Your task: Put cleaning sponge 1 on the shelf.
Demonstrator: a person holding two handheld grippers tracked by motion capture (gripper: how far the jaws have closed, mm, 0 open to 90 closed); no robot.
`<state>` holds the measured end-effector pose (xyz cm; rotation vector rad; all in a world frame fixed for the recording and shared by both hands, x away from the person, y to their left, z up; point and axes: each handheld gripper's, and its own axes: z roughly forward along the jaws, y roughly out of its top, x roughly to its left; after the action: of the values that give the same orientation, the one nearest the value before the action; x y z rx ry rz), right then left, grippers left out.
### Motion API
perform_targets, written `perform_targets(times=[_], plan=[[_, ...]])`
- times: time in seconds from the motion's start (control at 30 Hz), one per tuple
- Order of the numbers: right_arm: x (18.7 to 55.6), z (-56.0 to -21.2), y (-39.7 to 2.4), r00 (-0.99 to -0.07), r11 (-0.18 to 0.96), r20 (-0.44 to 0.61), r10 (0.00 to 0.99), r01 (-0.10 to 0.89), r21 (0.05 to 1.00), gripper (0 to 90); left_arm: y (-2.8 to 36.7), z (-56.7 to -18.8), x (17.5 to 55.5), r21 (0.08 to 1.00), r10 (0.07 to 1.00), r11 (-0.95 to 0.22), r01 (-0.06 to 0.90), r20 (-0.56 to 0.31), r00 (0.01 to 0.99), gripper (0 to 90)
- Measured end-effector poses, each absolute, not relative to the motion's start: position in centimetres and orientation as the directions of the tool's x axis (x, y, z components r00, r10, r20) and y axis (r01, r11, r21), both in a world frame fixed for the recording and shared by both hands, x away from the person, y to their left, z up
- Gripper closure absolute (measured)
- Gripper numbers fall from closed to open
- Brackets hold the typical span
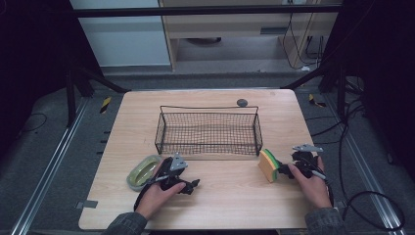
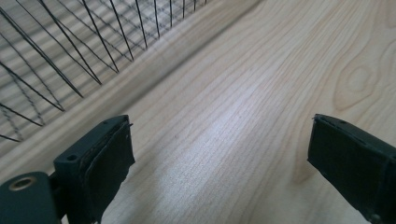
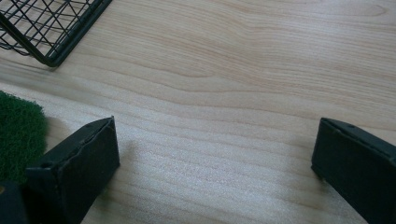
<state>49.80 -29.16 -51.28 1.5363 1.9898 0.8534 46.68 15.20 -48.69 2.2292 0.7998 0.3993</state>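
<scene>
I find the sponge (image 1: 268,165) standing on edge near the right end of the table (image 1: 230,196), just off the front right corner of the wire basket (image 1: 208,128). Its yellow body faces the table's middle and its green scouring face is turned toward my right gripper (image 1: 288,170). The long axis runs roughly front to back, across the line along which that gripper would approach.

Right gripper: jaws spread wide, nothing between them. In the right gripper view the green face (image 3: 18,135) sits at the far left, outside the left jaw and close beside it; I cannot tell whether they touch. The gap between the jaws (image 3: 217,154) holds bare table. I judge the sponge lies to one side of the opening, not in it, so the coming move turns on shifting the jaws sideways toward it, so that they straddle its thin dimension.

Left gripper (image 1: 192,185): jaws also wide apart and empty, resting low near the front left, beside a roll of tape (image 1: 143,171). The left gripper view gives bare wood between the jaws (image 2: 219,154) and the basket mesh (image 2: 70,51) beyond.

The right hand is plainly nearer the sponge; the left is well apart from it.
</scene>
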Motion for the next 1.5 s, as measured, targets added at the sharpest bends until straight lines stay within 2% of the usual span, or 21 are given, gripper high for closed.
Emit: perform_targets(times=[0.13,0.3,0.53,0.63,0.93,1.03,1.37,1.5], plan=[[49.8,-51.3,-29.2,-0.251,0.173,0.0,0.968,0.667,0.724,1.1,15.5,-47.0,46.3,0.698,0.632,-0.594,0.399,0.098,0.769,5.9],[49.7,-51.3,-29.1,-0.245,0.17,-0.002,0.97,0.667,0.726,1.1,17.5,-42.9,46.6,0.652,0.631,-0.641,0.406,0.146,0.762,4.3],[49.7,-51.3,-29.1,-0.243,0.172,-0.007,0.97,0.666,0.726,1.2,22.4,-38.7,48.1,0.575,0.695,-0.65,0.498,0.183,0.695,5.4],[49.6,-51.3,-29.1,-0.24,0.169,-0.006,0.971,0.667,0.726,1.2,23.9,-37.8,48.6,0.542,0.718,-0.639,0.546,0.164,0.677,6.0],[49.6,-51.3,-29.1,-0.24,0.169,-0.005,0.971,0.667,0.726,1.2,25.1,-38.4,48.8,0.429,0.696,-0.692,0.581,0.18,0.695,13.3],[49.6,-51.3,-29.1,-0.24,0.169,-0.006,0.971,0.666,0.726,1.2,25.2,-39.3,48.8,0.419,0.705,-0.68,0.602,0.145,0.694,15.8],[49.6,-51.3,-29.1,-0.237,0.165,-0.002,0.971,0.669,0.725,1.3,25.6,-39.7,49.0,0.388,0.696,-0.694,0.607,0.145,0.703,17.2],[49.5,-51.3,-29.0,-0.233,0.16,0.001,0.973,0.67,0.725,1.3,26.2,-39.4,49.0,0.422,0.717,-0.665,0.616,0.132,0.685,18.9]])
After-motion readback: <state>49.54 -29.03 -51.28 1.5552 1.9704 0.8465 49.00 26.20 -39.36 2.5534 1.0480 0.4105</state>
